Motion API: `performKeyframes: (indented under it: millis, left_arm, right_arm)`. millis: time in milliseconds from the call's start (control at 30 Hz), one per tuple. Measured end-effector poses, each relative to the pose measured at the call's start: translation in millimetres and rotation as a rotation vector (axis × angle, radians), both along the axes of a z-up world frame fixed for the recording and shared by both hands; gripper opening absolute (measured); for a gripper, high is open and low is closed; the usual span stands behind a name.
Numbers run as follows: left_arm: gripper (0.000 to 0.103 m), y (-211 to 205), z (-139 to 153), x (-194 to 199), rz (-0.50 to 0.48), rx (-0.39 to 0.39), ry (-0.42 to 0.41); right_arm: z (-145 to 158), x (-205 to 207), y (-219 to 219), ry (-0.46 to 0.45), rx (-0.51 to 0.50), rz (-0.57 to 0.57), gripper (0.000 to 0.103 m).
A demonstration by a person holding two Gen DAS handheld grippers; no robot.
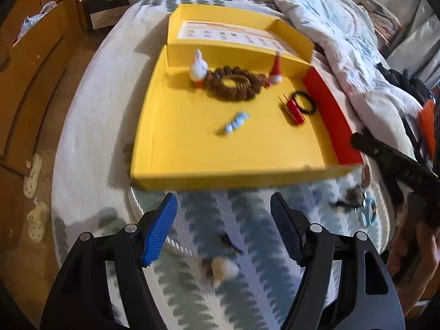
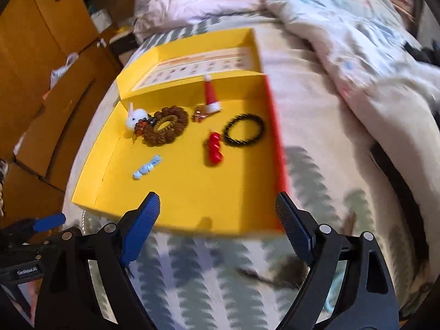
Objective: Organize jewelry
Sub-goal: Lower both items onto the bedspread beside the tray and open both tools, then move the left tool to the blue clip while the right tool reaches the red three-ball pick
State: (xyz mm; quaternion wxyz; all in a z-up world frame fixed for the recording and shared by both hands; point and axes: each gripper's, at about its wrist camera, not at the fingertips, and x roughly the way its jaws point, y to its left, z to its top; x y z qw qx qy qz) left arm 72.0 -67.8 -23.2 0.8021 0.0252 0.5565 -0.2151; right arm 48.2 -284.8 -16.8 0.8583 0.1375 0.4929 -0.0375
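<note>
You are over the bed [image 1: 90, 115], and the big yellow box [image 1: 192, 148] lies open on it; take that box as your mark. Inside the box, by its far wall, sit the brown bead ring [image 1: 233, 86] with the white bunny [image 1: 198, 67] touching it and the little red hat [image 1: 275, 68] on its other side. Nearer the red wall lie the black bracelet [image 2: 244, 129] and the red beads [image 2: 214, 148], just beside each other. The small blue beads [image 2: 147, 167] lie alone toward the box's middle. Outside the box, on the bed just in front of its near wall, a pale fluffy piece [image 1: 221, 271] waits, blurry. Your left tool [image 1: 224, 228] has its pads apart, holding nothing. Your right tool [image 2: 217, 228] is apart and empty too. Slow down, come straight down over the fluffy piece, and pinch its middle softly
</note>
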Motion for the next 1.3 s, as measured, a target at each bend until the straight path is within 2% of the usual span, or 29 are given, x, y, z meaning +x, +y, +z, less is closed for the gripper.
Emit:
performKeyframes:
  millis: [100,333,433,533,833,1300]
  left_arm:
    - [0.070,-8.8,-4.1,22.2,-0.001,0.017,0.015]
    - [0.070,-32.5,-27.8,59.1,-0.035,0.061,0.062]
    - [0.070,-40.6,-40.6,66.9,-0.039,0.075,0.085]
    - [0.070,-49.4,-53.0,73.1,-0.053,0.096,0.104]
    - [0.070,-62.7,-63.4,85.3,-0.074,0.112,0.110]
    - [0.070,-75.2,-80.4,94.6,-0.117,0.088,0.162]
  right_arm:
    - [-13.8,37.5,12.6,0.067,0.009,0.042,0.086]
    - [-47.6,81.3,16.3,0.181,-0.011,0.071,0.081]
    - [-60.8,89.9,16.4,0.214,-0.001,0.084,0.070]
    - [-70.2,98.4,16.6,0.241,-0.020,0.095,0.065]
    - [-81.2,110.8,16.5,0.267,-0.060,0.115,0.065]
    - [-92.5,125.2,26.2,0.304,-0.154,0.143,0.065]
